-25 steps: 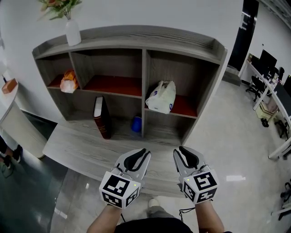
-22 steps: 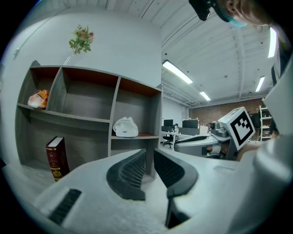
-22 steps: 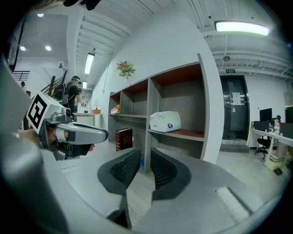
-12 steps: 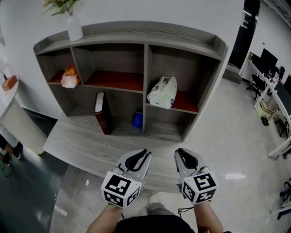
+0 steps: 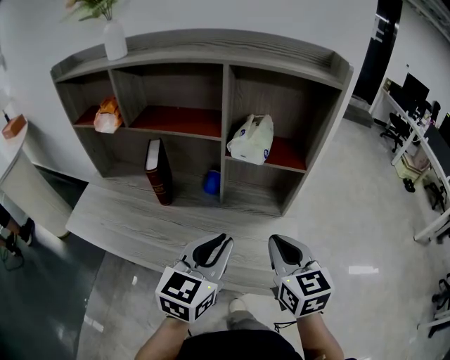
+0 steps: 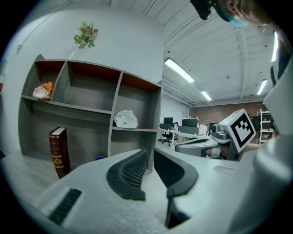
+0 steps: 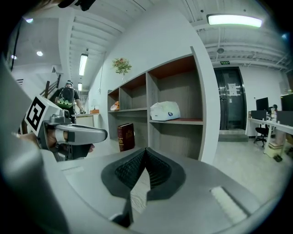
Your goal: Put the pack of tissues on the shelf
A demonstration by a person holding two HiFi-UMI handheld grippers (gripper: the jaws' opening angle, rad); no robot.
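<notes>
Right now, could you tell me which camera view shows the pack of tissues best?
The head view: the pack of tissues lies large and unobstructed in the upper right compartment of the shelf. The right gripper view shows it side-on, smaller; the left gripper view, smallest and distant.

Flowers [image 5: 88, 7] cropped by the head view's top edge. Blue thing [image 5: 211, 182] low in the shelf [image 5: 226, 105]: I can't identify it. Orange packet [image 5: 107, 117] too small to read.

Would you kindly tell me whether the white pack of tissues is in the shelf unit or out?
In: the white plastic pack of tissues rests on the red board, upper right compartment of the grey wooden shelf unit.
</notes>
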